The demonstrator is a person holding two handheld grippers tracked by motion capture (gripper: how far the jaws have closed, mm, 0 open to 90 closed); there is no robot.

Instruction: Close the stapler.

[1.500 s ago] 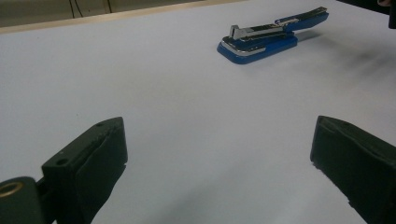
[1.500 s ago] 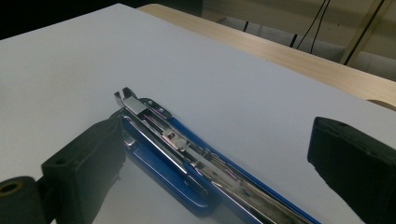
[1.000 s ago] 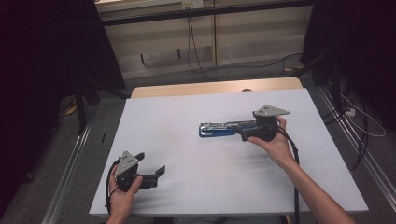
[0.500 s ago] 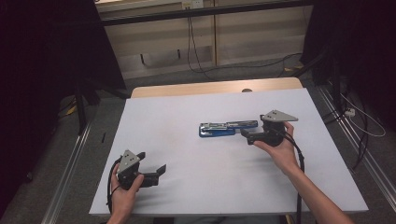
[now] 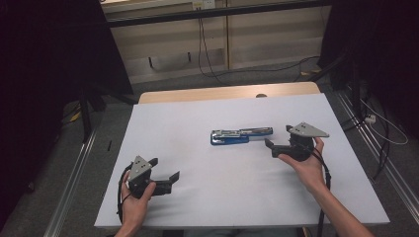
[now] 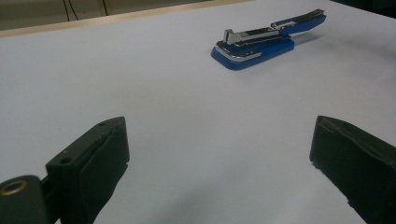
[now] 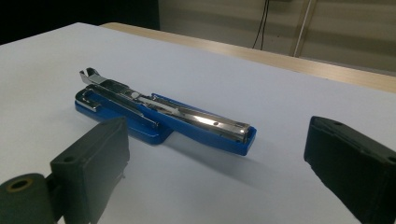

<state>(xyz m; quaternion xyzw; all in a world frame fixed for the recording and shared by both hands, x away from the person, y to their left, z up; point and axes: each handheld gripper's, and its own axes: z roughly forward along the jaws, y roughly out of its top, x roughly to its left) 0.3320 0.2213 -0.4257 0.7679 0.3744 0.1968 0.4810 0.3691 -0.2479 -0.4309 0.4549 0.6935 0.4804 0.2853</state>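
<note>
A blue stapler (image 5: 240,136) with its metal top swung open flat lies near the middle of the white table (image 5: 197,123). In the left gripper view the stapler (image 6: 266,39) sits far off at the upper right. The right gripper view has the stapler (image 7: 163,116) close ahead, just beyond the jaws. My right gripper (image 5: 277,139) is open, a short way right of the stapler and apart from it. My left gripper (image 5: 164,169) is open near the table's front left, with nothing between its jaws.
A wooden strip (image 5: 227,93) runs along the table's far edge. Cables (image 5: 207,54) hang and trail on the floor behind the table. Metal rails (image 5: 74,182) flank the table on both sides.
My right gripper has drawn back to the right, away from the stapler, which stays on the table. The left gripper has barely moved.
</note>
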